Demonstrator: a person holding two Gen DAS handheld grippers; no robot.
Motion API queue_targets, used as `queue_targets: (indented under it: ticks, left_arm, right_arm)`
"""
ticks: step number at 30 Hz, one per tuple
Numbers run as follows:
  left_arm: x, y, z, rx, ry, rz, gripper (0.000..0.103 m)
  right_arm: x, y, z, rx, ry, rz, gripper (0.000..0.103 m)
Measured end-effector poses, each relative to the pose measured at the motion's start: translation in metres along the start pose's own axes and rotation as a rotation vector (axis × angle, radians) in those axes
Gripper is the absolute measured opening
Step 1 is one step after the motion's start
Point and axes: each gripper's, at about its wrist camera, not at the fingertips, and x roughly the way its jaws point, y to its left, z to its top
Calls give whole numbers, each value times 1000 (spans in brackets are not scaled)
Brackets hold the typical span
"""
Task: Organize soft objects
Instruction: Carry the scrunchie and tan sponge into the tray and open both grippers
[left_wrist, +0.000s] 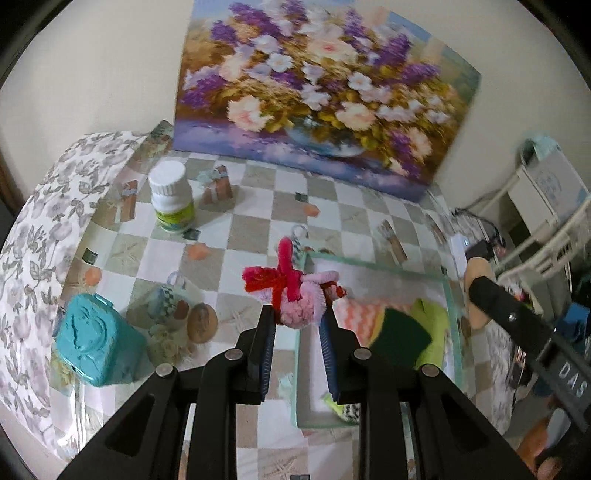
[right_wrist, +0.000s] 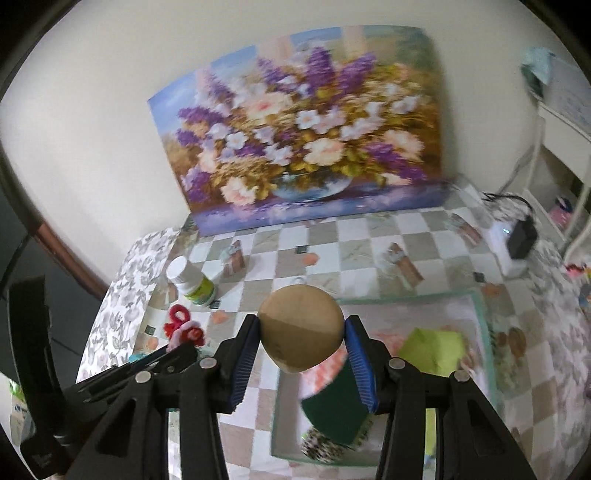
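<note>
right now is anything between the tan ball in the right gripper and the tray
Nothing visible. The right gripper holds the tan ball above the near-left part of the tray, where a dark green sponge already lies.

My right gripper (right_wrist: 302, 334) is hiding part of the green sponge (right_wrist: 334, 402) in the tray (right_wrist: 484, 332); the painting (right_wrist: 303, 136) behind is blurring.

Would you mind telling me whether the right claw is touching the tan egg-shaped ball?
Touching: the right wrist view shows both blue pads of the right claw pressed against the tan egg-shaped ball.
</note>
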Motion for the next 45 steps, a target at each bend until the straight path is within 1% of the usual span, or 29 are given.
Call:
queue_targets:
  ticks: [4,10,15,19,22,24,27,33,35,36,38,40,45]
  left_arm:
    - [10,-10,-18,30,44,-19,25]
    - [32,-22,-45,68,126,-17,25]
    - [51,-29,-60,102,186,-4,25]
    - [69,-31,-68,118,239,12,25]
    - [77,-34,-73,125,263,2,25]
    - [80,-37,-76,140,268,-3,25]
    - [86,-41,-82,159,280,6,25]
    - [96,-39,-88,153,299,2,26]
    - [97,-39,-89,145,307,-7,33]
    - [96,-38,-89,144,308,-11,35]
    - [94,-40,-91,150,300,-11,43]
    - [93,-41,-92,159,292,-8,44]
    - [88,-37,-95,147,293,7,47]
  right_arm:
    - [-5,-26,-13,54,16,-31,50]
    - [-4,-57,-33,93,61,-91,51]
    - [19,-84,-58,155,169,-131,51]
    - [27,-98,-70,179,212,-159,51]
    - [39,-103,-79,187,263,-162,51]
    - [49,-106,-86,191,307,-169,51]
    - [59,-108,-93,190,346,-167,52]
    - [66,-109,-101,185,371,-171,52]
    - [68,-109,-101,186,373,-169,53]
    - [69,-109,-101,186,375,-167,53]
    - [70,-109,-102,186,380,-169,58]
    - [71,-109,-102,184,386,-175,61]
    - [70,-111,-105,187,390,-184,62]
